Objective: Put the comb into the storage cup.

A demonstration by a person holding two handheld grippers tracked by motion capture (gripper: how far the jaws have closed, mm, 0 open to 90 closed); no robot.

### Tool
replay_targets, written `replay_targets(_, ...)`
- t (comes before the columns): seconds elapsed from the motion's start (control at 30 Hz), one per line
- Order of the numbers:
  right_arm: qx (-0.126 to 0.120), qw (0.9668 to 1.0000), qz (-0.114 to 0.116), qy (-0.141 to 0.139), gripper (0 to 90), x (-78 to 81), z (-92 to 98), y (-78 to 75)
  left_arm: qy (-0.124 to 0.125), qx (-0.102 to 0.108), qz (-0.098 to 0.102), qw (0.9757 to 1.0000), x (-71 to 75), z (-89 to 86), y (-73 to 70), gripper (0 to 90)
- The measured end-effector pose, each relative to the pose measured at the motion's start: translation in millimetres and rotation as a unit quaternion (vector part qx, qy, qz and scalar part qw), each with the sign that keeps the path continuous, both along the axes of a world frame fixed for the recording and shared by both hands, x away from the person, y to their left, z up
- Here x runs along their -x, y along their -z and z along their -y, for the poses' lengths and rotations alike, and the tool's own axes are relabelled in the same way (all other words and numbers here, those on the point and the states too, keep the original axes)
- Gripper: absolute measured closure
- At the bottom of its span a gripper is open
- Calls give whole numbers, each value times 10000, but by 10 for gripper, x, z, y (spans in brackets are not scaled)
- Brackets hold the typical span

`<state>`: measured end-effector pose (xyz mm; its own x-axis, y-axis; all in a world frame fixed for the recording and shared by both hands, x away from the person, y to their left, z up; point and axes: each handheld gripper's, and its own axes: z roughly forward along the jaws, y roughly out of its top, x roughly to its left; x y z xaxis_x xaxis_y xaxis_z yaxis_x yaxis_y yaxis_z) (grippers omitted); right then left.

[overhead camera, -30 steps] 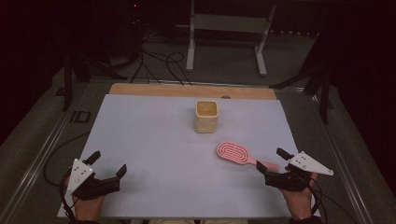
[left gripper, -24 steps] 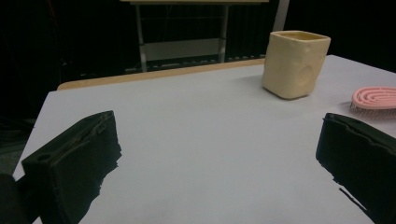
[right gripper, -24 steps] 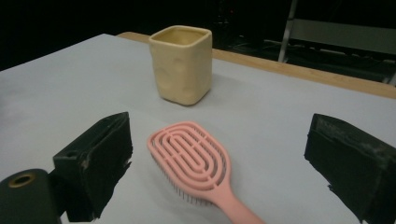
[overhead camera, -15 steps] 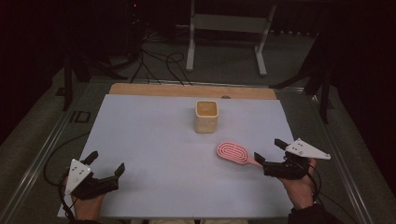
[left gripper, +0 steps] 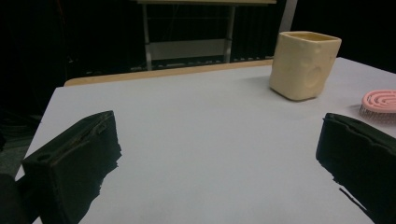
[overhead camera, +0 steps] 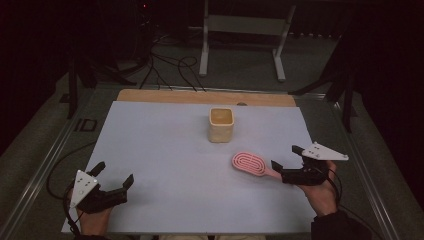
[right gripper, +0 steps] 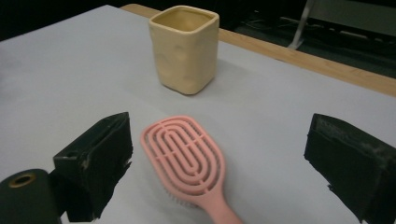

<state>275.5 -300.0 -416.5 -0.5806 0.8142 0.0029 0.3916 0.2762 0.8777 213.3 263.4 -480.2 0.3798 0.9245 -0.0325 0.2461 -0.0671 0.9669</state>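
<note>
- Your right tongs [overhead camera: 289, 165] have come forward and inward over the last second, from the table's near right edge to the handle end of the pink hairbrush [overhead camera: 252, 164].
- Their jaws stand wide apart. In the right gripper view the brush handle [right gripper: 219, 207] runs down between them, touched by neither.
- The brush itself has not moved: it lies flat on the white table [overhead camera: 165, 145], head pointing left toward the middle, just in front and to the right of the cream cup [overhead camera: 221, 125], clear of it.
- Your left tongs [overhead camera: 112, 180] are parked where they were at the near left corner, jaws apart and holding nothing. Cup [left gripper: 303, 65] and brush head [left gripper: 380, 105] sit well ahead of them in the left gripper view.
- Reading: the approach is nearly done and the pickup is not yet made. The right hand looks committed to a handle grasp.
- Next call: settle lower and square over the handle before closing, since it is thin and lies flat on the surface.
- The cup is likely the target; it stands upright, mouth open.
</note>
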Motion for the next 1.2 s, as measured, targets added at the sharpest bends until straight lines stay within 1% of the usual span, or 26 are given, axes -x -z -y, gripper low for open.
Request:
replay_targets(0.1,55,10000,-16,-13,74,-20,-4,-13,-9,22,-1,10000,-1,-4,1,0)
replay_targets(0.33,319,9993,-91,-163,74,-109,-60,-68,-12,52,-32,10000,-12,-6,13,0)
replay_targets(0.37,323,9993,-115,-137,74,-118,-73,-75,-26,62,-34,10000,-13,-5,17,0)
replay_targets(0.4,377,9991,-117,-139,75,-132,-78,-81,-20,54,-48,10000,-15,-10,22,0)
replay_targets(0.67,445,9985,-224,-234,75,-199,-111,-112,-17,87,-67,9999,-21,-13,34,0)
replay_targets(0.77,536,9978,-261,-295,75,-241,-110,-124,-15,80,-74,9999,-26,-8,42,0)
replay_targets(0.87,599,9973,-284,-327,75,-259,-118,-121,4,86,-91,9999,-30,-4,50,0)
replay_targets(0.9,677,9965,-325,-357,75,-278,-133,-115,10,93,-96,9999,-32,-1,53,0)
replay_targets(1.2,811,9945,-492,-439,75,-368,-123,-83,58,120,-124,9998,-37,4,60,0)
